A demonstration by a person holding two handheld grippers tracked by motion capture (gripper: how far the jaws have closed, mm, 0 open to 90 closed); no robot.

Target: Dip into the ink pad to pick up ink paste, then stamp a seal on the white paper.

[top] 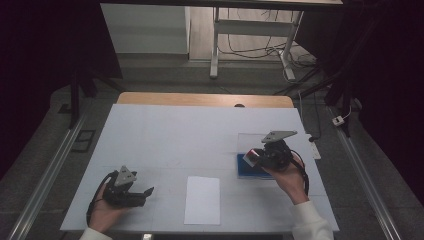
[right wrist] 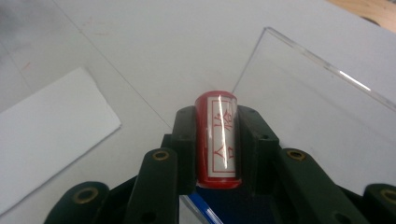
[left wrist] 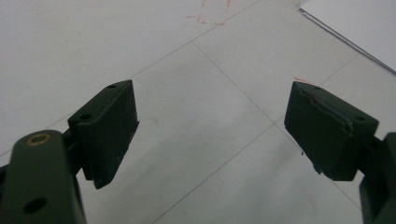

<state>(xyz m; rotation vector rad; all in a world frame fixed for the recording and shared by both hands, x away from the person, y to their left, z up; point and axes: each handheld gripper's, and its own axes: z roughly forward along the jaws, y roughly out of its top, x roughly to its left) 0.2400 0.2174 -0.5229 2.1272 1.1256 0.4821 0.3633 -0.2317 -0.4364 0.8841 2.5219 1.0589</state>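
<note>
Red stamp point(right wrist: 218, 140) is clamped in the right tool point(top: 264, 156), held above the blue pad point(top: 250, 170) by the clear cover point(right wrist: 322, 107). Left tool point(left wrist: 210, 135) rests spread apart, low over the white tabletop point(top: 165, 135), near the paper sheet point(top: 202, 200).

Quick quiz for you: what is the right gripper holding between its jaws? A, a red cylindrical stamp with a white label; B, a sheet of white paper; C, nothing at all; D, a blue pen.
A: in the right gripper view the right gripper has both jaws pressed against the red cylindrical stamp with a white label.
</note>
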